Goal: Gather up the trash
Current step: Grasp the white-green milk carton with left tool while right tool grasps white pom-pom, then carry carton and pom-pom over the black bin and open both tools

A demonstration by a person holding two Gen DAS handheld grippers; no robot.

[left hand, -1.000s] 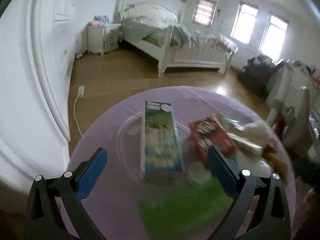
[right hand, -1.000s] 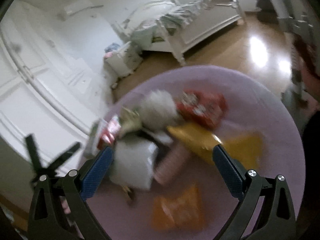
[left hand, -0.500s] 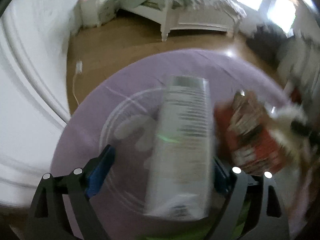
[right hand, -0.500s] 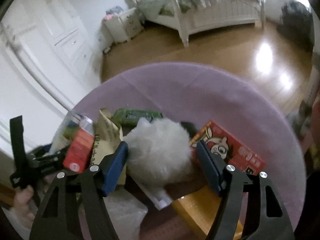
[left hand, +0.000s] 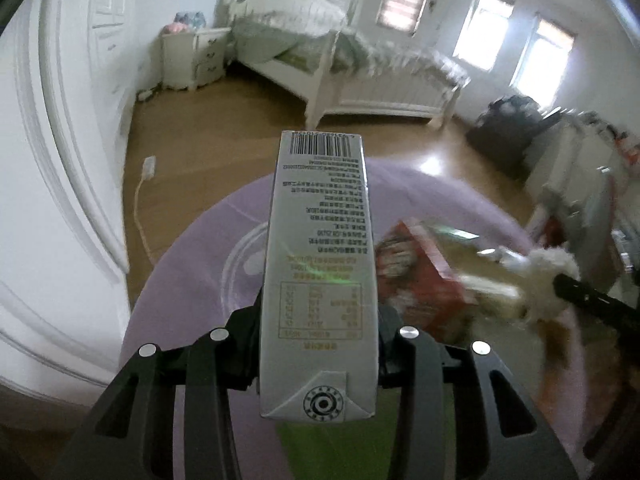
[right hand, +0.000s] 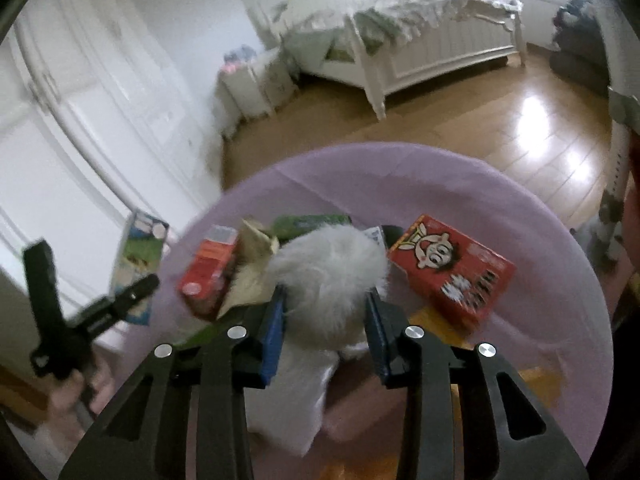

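Both grippers have just clamped down, the left gripper [left hand: 318,320] on the carton [left hand: 320,264] and the right gripper [right hand: 325,320] squeezing the fluffy ball [right hand: 330,276], jaws closing, so two pieces of trash are secured.

We count two grippers, the left gripper [left hand: 318,344] and the right gripper [right hand: 325,328]. We see two red boxes, a large red box [right hand: 452,272] at right and a small red box [right hand: 210,268] left of centre, one carton [left hand: 318,264], one white fluffy ball [right hand: 332,276], one round table [right hand: 420,184], one bed [left hand: 360,76] and one nightstand [left hand: 192,56] at upper left.
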